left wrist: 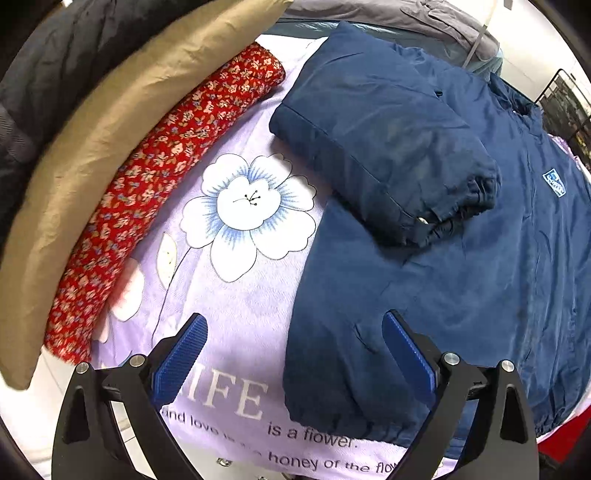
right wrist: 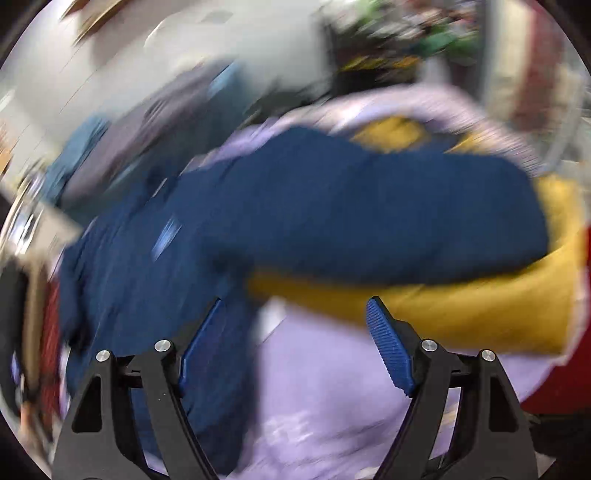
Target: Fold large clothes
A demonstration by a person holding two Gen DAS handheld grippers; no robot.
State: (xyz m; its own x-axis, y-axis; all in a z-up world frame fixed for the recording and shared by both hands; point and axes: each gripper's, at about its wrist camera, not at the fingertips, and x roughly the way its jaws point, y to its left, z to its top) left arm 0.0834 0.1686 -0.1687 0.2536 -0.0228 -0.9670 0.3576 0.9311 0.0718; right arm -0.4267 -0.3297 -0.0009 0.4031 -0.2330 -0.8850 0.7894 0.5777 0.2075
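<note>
A navy blue jacket (left wrist: 461, 280) lies spread on a lilac flowered bedsheet (left wrist: 236, 295). Its left sleeve (left wrist: 384, 147) is folded across the chest, cuff toward the middle. My left gripper (left wrist: 291, 332) is open and empty, hovering over the jacket's lower left hem edge. In the blurred right wrist view the same jacket (right wrist: 258, 221) lies with its other sleeve (right wrist: 406, 214) stretched out to the right over a yellow cushion (right wrist: 480, 306). My right gripper (right wrist: 295, 317) is open and empty above the sheet, just below that sleeve.
A red floral roll (left wrist: 162, 177) and a tan pillow (left wrist: 96, 140) lie along the left of the sheet. Grey and dark clothes (left wrist: 406, 14) are piled at the back. A red item (right wrist: 561, 369) sits at the right edge.
</note>
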